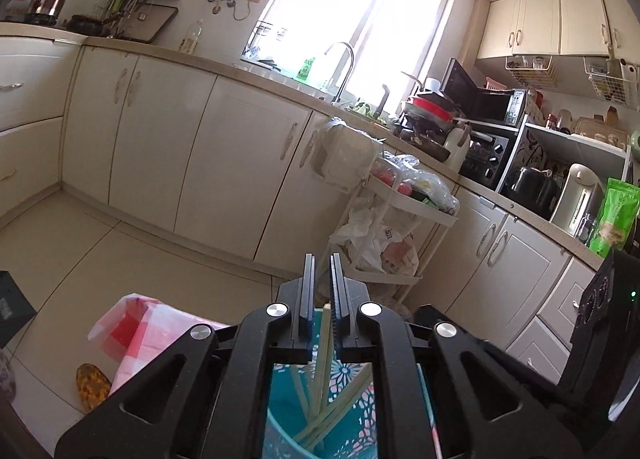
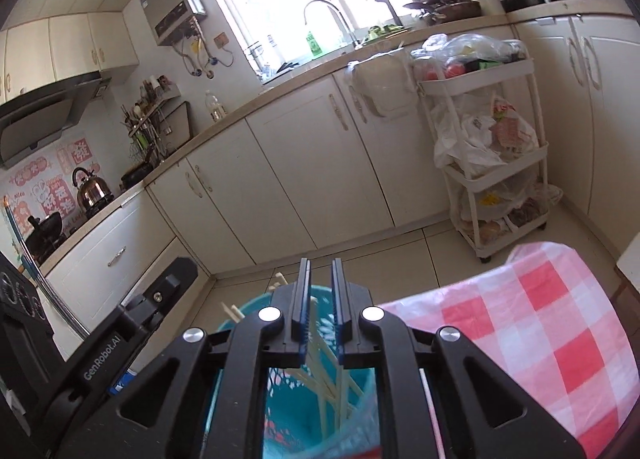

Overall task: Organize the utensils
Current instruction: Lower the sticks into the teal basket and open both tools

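The likeliest slip is a chopstick catching on the rim of the teal cup (image 2: 244, 309) and levering out, or the light cup tipping if either gripper nudges its wall.

The left gripper (image 1: 322, 259) has its jaws nearly together, with one pale chopstick (image 1: 326, 335) rising between the finger bases; whether it is truly pinched is hard to tell, since the fingers hide the contact.

The right gripper (image 2: 320, 263) hangs just above the same cup with a narrow gap and nothing clearly held.

The chopsticks (image 2: 332, 375) stand crossed and leaning inside the cup, thin, smooth and cream-coloured. The cup looks like glossy plastic with a white flower print.

To its right lies a soft red-and-white checked tablecloth (image 2: 540, 331), whose loose folds could snag a finger.
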